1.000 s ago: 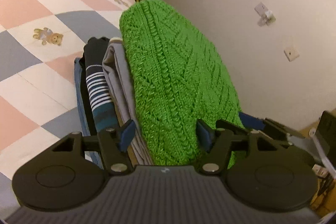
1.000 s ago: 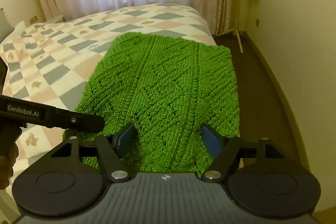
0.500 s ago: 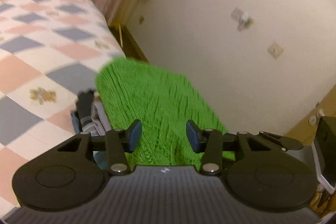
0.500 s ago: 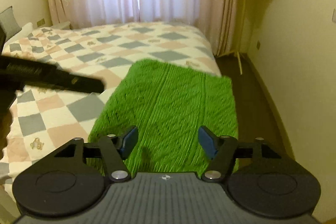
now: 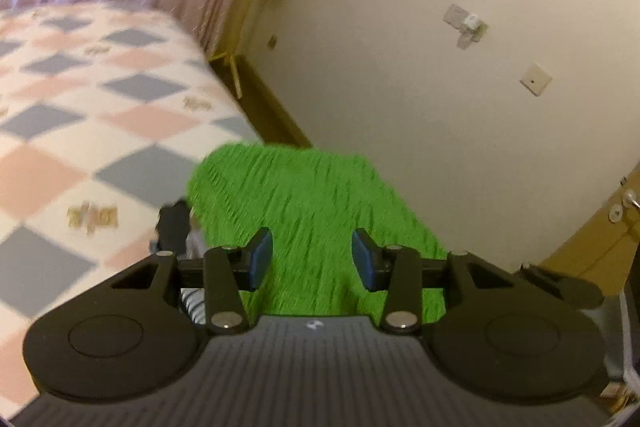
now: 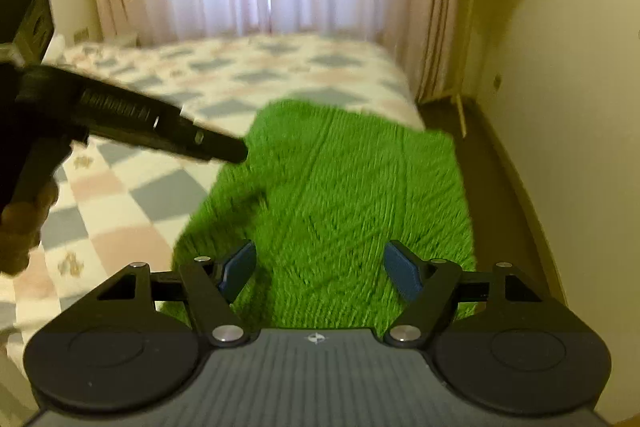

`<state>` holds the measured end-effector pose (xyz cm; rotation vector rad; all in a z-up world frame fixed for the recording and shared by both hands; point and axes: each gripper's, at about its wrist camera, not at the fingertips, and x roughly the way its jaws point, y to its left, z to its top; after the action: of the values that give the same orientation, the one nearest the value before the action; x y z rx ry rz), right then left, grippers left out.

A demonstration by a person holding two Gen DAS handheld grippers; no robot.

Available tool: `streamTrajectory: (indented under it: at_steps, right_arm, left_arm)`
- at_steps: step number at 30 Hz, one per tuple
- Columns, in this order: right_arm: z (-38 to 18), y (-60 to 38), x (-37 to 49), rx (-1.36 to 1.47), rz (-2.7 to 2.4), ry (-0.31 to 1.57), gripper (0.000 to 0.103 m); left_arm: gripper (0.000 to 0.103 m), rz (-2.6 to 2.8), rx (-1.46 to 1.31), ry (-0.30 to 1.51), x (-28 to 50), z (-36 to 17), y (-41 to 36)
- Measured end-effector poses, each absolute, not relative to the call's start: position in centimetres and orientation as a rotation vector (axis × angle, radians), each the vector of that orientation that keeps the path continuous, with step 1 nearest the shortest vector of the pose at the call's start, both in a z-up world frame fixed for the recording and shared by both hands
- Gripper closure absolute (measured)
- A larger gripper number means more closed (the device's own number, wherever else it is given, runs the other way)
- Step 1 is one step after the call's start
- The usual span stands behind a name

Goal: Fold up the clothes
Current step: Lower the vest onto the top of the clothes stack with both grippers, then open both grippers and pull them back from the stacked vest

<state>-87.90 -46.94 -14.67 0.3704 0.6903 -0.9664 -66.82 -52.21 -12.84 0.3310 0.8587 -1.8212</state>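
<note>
Motion-blurred green knit (image 5: 312, 211); clothes beneath (image 5: 174, 223) mostly hidden.

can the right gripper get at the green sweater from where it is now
Probably yes. The right gripper is open, and the green sweater lies flat on the bed right ahead of it, with nothing between. The left gripper is off to the side.

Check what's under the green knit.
Under the green knit, at its left edge, a dark garment and striped fabric peek out. The rest of the pile is covered.
</note>
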Motion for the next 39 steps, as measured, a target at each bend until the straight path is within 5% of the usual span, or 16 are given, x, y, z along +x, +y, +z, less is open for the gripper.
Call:
streamTrajectory:
  at_steps: [8, 16, 21, 39]
  right_arm:
    - [-17.8, -47.1, -87.4, 0.392, -1.005, 0.776, 0.022]
    - [-17.4, -46.7, -86.8, 0.378, -1.038, 0.760, 0.018]
    - [-14.9, -45.5, -86.6, 0.424, -1.122, 0.679, 0.017]
    - [-9.0, -30.6, -73.7, 0.817, -1.736, 0.407, 0.002]
  left_arm:
    - [0.064, -1.811, 0.568, 0.753, -70.3, -17.0, -53.7]
    - [0.064, -1.809, 0.617, 0.759, -69.8, -15.2, -53.4]
    - [0.044, -1.799, 0.616, 0.773, -68.0, -12.0, -52.8]
    - [0.014, -2.005, 0.876, 0.646, -54.8, -6.0, -43.7]
